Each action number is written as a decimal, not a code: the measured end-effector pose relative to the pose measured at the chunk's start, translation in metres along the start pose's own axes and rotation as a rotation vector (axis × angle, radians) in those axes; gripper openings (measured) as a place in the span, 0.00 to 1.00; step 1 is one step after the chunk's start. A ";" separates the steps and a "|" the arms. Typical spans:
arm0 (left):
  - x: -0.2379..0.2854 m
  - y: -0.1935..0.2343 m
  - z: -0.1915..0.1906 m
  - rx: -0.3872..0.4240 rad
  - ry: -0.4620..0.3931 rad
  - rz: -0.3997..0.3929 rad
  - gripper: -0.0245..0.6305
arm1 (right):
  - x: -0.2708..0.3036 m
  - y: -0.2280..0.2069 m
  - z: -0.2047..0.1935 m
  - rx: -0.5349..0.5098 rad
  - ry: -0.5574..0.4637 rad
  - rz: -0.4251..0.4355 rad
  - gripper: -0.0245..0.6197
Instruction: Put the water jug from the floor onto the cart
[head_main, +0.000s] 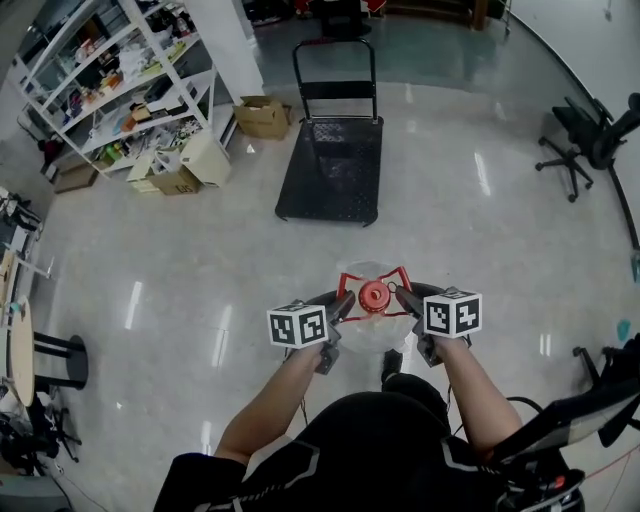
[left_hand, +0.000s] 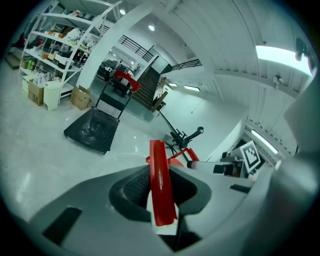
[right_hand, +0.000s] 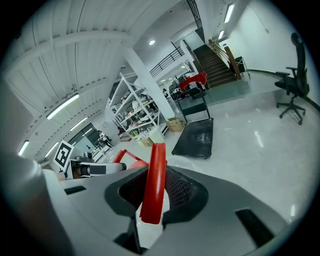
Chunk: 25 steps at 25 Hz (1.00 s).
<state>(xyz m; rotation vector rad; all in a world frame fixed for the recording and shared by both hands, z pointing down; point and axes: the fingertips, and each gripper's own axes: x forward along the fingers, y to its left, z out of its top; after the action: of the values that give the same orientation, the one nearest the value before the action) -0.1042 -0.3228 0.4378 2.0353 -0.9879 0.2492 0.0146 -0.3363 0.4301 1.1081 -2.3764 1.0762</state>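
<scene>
Water jug (head_main: 365, 330) between left gripper (head_main: 345, 303) and right gripper (head_main: 402, 297), red handle (left_hand: 161, 185) tight in both jaws.

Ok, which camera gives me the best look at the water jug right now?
The head view: it shows the jug from above, red cap and clear body, held between the left claw and right claw. Each gripper view shows only a strip of the red handle clamped in its jaws.

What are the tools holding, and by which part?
The clear red-capped water jug, by its red handle: left tool on its left side, right tool on its right.
</scene>
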 end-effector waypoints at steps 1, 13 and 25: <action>0.006 0.002 0.009 -0.012 -0.009 0.006 0.15 | 0.005 -0.005 0.011 -0.006 0.003 0.011 0.17; 0.079 0.045 0.151 -0.034 -0.104 0.079 0.15 | 0.084 -0.058 0.159 -0.107 -0.001 0.102 0.17; 0.139 0.148 0.293 -0.023 -0.065 -0.017 0.15 | 0.212 -0.086 0.282 -0.064 -0.002 0.008 0.17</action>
<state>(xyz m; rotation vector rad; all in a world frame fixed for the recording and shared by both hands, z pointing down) -0.1679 -0.6727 0.4108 2.0413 -1.0079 0.1627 -0.0492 -0.6924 0.3992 1.0799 -2.4011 0.9943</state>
